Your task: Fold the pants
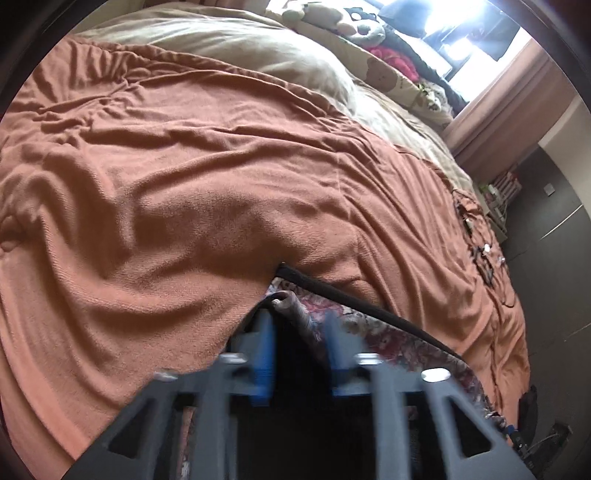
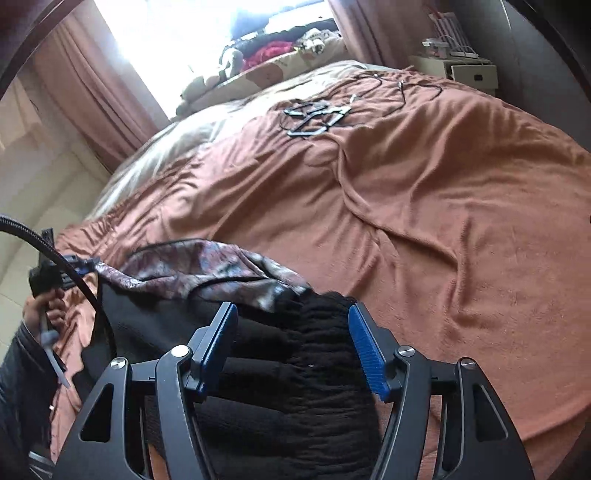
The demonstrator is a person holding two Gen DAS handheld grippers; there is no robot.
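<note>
black pants [image 2: 280, 362] lie on orange blanket [image 2: 461, 229].

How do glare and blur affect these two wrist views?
Left wrist view: window blown out to white; left hand-held gripper smeared by motion blur; blanket fairly sharp. Right wrist view: window overexposed too; right hand-held gripper crisp; pants dark, detail lost. Both bowed by fisheye.
</note>
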